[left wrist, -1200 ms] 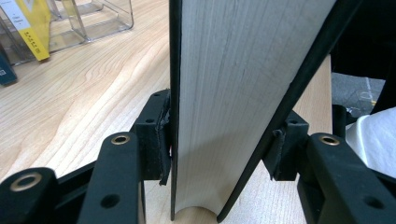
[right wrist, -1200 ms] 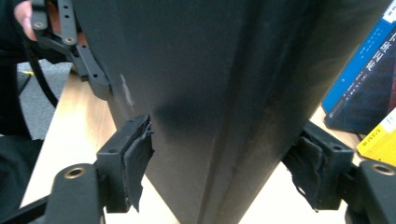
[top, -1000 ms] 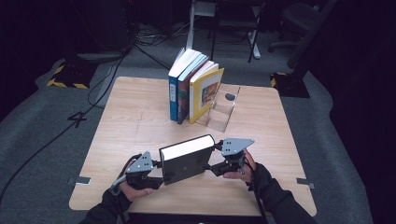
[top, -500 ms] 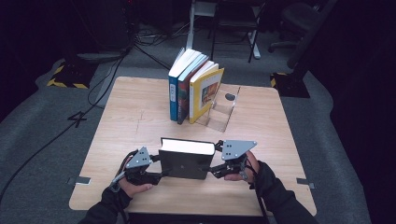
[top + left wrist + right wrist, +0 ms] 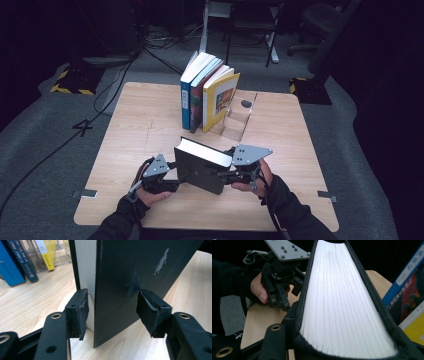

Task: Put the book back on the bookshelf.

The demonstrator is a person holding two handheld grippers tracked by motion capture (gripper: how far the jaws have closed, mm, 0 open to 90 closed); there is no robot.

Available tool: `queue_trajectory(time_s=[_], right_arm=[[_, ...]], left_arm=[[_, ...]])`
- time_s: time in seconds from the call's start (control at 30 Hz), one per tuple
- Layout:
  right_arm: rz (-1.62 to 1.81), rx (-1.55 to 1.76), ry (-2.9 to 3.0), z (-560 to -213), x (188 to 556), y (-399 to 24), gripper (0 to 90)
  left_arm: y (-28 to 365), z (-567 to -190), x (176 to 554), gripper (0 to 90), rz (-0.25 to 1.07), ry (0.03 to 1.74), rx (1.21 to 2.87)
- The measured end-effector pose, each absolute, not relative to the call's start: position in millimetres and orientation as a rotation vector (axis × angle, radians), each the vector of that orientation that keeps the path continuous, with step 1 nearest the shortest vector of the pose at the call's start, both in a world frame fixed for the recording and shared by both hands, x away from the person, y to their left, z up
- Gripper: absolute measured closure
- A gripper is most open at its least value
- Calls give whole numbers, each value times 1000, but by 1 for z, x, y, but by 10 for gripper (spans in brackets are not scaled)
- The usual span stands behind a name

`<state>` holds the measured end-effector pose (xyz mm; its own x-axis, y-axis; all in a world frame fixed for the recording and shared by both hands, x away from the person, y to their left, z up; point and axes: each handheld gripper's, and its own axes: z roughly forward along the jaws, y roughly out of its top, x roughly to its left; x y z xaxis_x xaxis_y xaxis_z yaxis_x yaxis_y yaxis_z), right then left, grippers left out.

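Note:
A thick black book (image 5: 200, 167) stands tilted on its lower edge near the table's front, cover toward the person, white pages on top. My left gripper (image 5: 175, 177) holds its lower left corner. In the left gripper view both pads touch the book (image 5: 120, 277), set slantwise between jaws that have just been opening. My right gripper (image 5: 222, 175) clamps the right end, higher up. In the right gripper view the page edge (image 5: 342, 302) lies between my jaws (image 5: 349, 340), which have just been closing on the covers. The left gripper (image 5: 287, 295) shows beyond it.
A row of upright books (image 5: 207, 95), blue to yellow, stands at mid table against a clear acrylic stand (image 5: 240, 117). The wooden tabletop (image 5: 140, 130) lies bare left of them. Dark floor with cables surrounds the table.
The book has tipped from lying with its white pages up to standing with its black cover toward the person. The right hand has risen and lifted the book's right end.

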<state>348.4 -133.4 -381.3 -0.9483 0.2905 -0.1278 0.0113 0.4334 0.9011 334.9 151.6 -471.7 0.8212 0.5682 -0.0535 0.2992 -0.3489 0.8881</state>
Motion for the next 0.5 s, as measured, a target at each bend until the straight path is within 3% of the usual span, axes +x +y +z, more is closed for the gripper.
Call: queue_trajectory(time_s=[0.17, 0.3, 0.5], right_arm=[[1496, 286, 2426, -380, 347, -138, 497], [1451, 271, 2448, -376, 348, -149, 493], [1450, 305, 2457, -375, 349, -166, 476]], left_arm=[[142, -474, 341, 298, 304, 659, 1954], [128, -475, 345, 343, 271, 618, 1958], [107, -475, 351, 310, 262, 613, 1973]])
